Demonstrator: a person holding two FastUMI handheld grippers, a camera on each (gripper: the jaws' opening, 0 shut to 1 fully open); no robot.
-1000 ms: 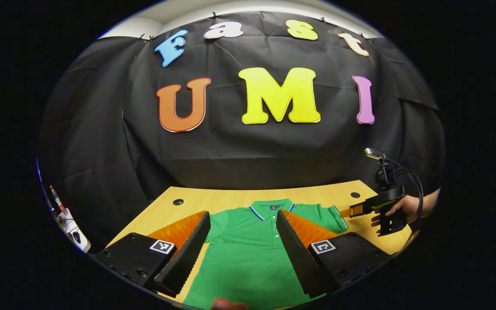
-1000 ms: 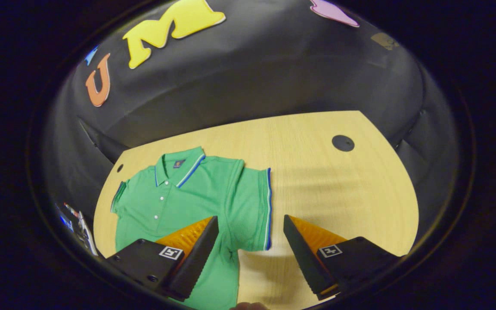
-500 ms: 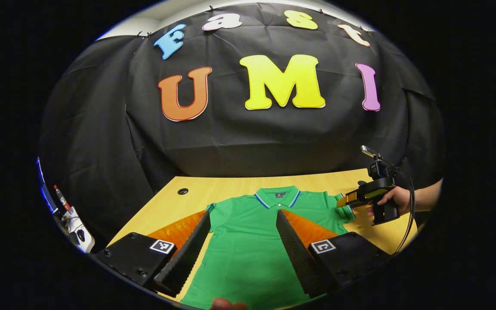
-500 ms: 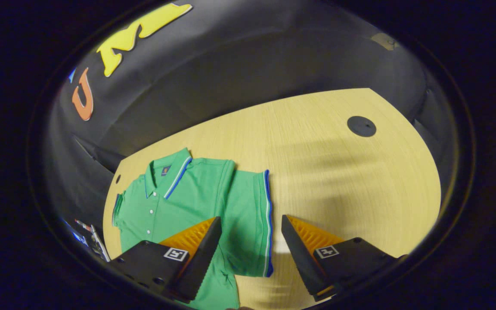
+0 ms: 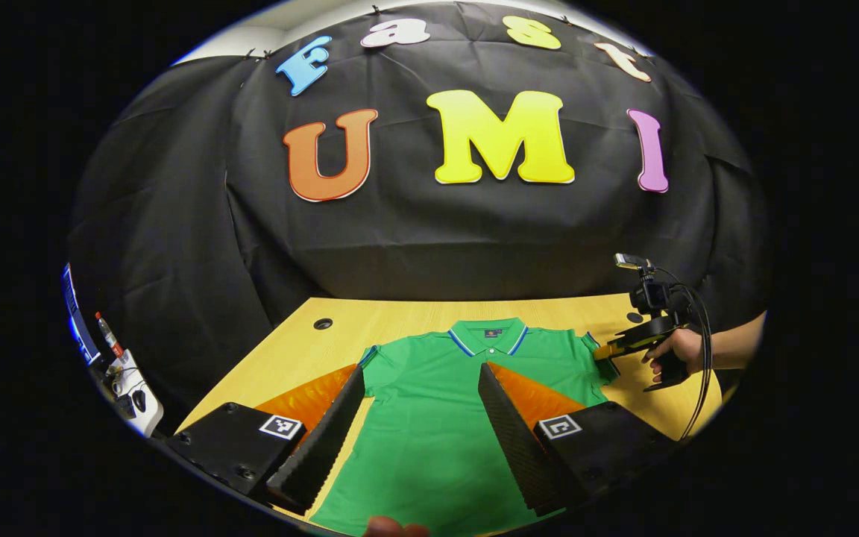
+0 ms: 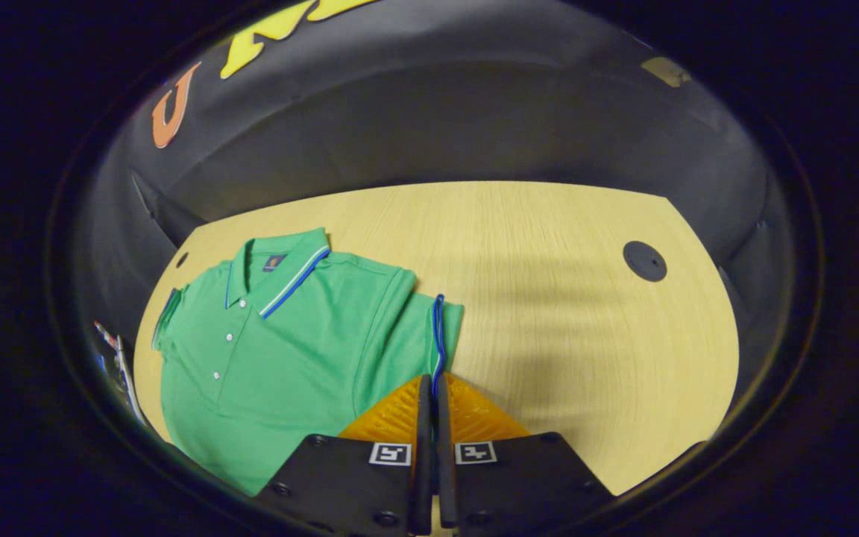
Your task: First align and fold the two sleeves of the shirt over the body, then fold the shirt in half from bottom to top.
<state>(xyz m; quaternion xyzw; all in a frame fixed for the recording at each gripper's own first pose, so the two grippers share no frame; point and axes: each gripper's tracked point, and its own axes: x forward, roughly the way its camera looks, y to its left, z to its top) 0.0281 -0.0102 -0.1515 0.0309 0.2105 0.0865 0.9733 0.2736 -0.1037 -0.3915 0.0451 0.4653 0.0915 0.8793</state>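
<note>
A green polo shirt [image 5: 429,425] with blue-trimmed collar and cuffs lies flat, front up, on the wooden table [image 5: 400,332]. My left gripper [image 5: 420,369] hovers open over the shirt's chest, its fingers spread wide with nothing between them. In the right gripper view, my right gripper [image 6: 433,379] is shut on the blue-trimmed cuff of the shirt's right sleeve [image 6: 444,328], which bunches up at the fingertips. The left gripper view shows that right gripper [image 5: 620,348] at the sleeve's edge, held by a hand [image 5: 681,347]. The shirt [image 6: 280,335] body stays spread flat.
Bare table [image 6: 571,298] stretches right of the shirt, with a round cable hole [image 6: 644,261]. Another hole [image 5: 323,324] sits at the back left. A white device with a marker [image 5: 124,380] lies off the table's left edge. The black cloth wall stands behind.
My right gripper moved down to the right sleeve's cuff and shut on it; it stood open before. The left gripper stays open and has barely shifted.
</note>
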